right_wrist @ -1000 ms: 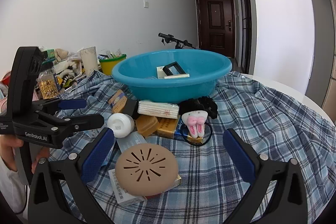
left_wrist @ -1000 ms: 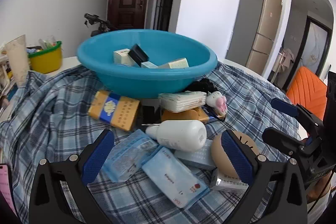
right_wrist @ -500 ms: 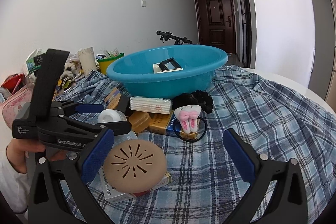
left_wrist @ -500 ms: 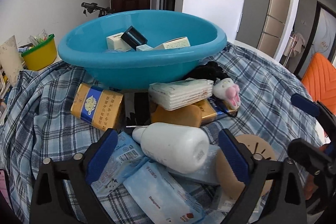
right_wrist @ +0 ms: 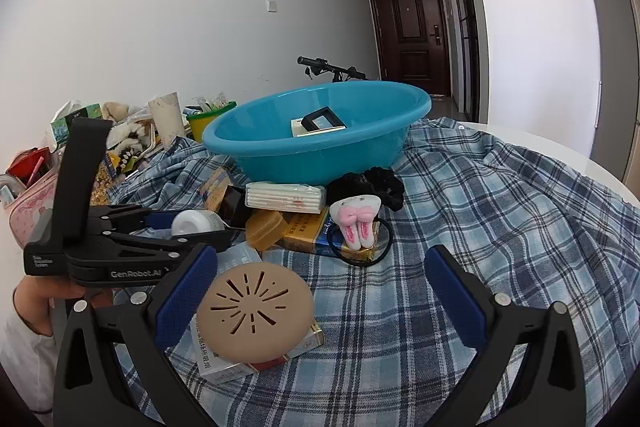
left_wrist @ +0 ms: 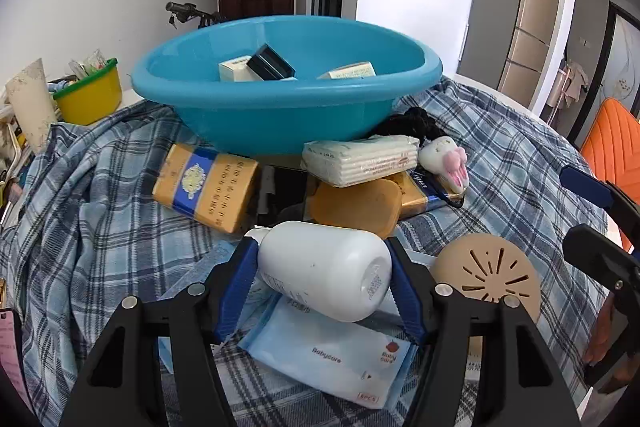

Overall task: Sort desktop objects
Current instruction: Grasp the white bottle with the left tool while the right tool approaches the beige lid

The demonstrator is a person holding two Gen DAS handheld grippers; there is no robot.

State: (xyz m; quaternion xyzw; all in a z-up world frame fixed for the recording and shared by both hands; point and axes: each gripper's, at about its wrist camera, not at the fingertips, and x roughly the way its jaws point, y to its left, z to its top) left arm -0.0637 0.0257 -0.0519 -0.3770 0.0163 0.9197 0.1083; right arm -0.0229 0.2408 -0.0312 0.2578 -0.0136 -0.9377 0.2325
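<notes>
your left gripper point(left_wrist: 324, 279) is clamped on the white bottle point(left_wrist: 320, 267), lying atop the wipes pack point(left_wrist: 328, 359). right gripper point(right_wrist: 320, 303) open, idle. next: lift clear, drop into blue basin point(left_wrist: 280, 107).

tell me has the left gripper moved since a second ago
Yes. The left gripper came forward and down toward the blue basin, and its jaws have shut on the white bottle.

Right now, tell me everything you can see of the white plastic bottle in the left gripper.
The white plastic bottle is smooth, opaque and cylindrical. It lies on its side with its flat base, which has a small printed patch, toward the left wrist camera and its narrower neck pointing away. The left gripper is shut on its body, blue fingers pressing both sides. It rests on a light-blue wipes pack.
</notes>
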